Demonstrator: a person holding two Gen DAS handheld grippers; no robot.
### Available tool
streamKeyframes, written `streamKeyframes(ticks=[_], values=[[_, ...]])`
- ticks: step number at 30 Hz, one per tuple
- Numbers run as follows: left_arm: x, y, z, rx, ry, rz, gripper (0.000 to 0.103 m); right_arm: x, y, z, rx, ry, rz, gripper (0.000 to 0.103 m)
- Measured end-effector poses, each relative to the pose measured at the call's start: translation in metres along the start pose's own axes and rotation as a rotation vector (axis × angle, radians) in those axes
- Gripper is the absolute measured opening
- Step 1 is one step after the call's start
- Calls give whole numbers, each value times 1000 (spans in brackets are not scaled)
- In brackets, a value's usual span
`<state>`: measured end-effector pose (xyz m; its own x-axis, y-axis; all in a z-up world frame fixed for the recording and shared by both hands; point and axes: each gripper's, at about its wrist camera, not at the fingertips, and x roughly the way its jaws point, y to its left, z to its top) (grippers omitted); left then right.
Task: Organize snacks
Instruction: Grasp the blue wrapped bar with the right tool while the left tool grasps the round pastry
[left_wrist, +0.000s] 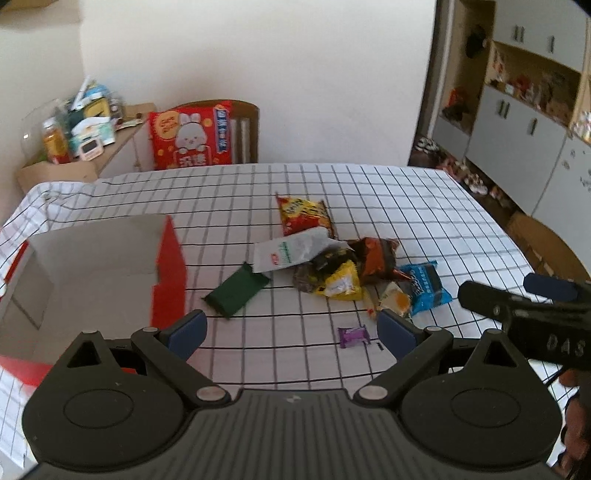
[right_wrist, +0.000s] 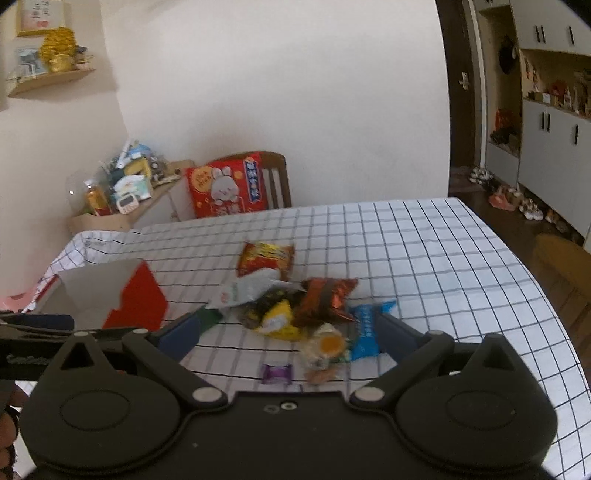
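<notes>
White cloth ruled with a black grid covers the table (left_wrist: 406, 206), and nearly all the work still lies on it. At my left stands the open cardboard box with red outer walls and a grey inside (left_wrist: 92, 266); what I can see of its inside holds no snack, though the near part is hidden behind my tool, so I judge the sorting barely begun, if begun at all.

Well apart from the box, toward the middle of the table, sits the heap of snacks. Farthest from me is the red and yellow crinkled packet (left_wrist: 304, 216), and the white flat pouch with green print (left_wrist: 291, 253) overlaps its near edge. The dark green flat packet (left_wrist: 238, 290) lies alone between pouch and box, nearest the box of all. The brown and orange foil packet (left_wrist: 378, 258), the yellow packet (left_wrist: 341, 282) and a dark wrapper are tumbled together and touching. Just beside them lie the blue packet with white lettering (left_wrist: 426, 286) and the small clear-wrapped piece with an orange centre (right_wrist: 325, 345). Smallest is the purple wrapped sweet (left_wrist: 354, 336), on its own, nearest to me.

My left gripper (left_wrist: 291, 332) hangs above the near cloth, jaws spread wide and holding nothing. My right gripper (right_wrist: 288, 334) is likewise spread and bare, its fingers framing the near edge of the heap without touching it. Every snack remains to be moved
</notes>
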<state>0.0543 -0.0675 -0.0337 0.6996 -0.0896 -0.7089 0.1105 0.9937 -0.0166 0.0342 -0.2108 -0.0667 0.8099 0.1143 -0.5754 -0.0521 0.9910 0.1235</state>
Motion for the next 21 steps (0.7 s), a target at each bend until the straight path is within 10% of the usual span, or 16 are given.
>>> streamKeyframes(ticks=[21], values=[[127, -83, 19, 127, 126, -124, 98, 115, -102, 13, 60, 246, 2, 80]])
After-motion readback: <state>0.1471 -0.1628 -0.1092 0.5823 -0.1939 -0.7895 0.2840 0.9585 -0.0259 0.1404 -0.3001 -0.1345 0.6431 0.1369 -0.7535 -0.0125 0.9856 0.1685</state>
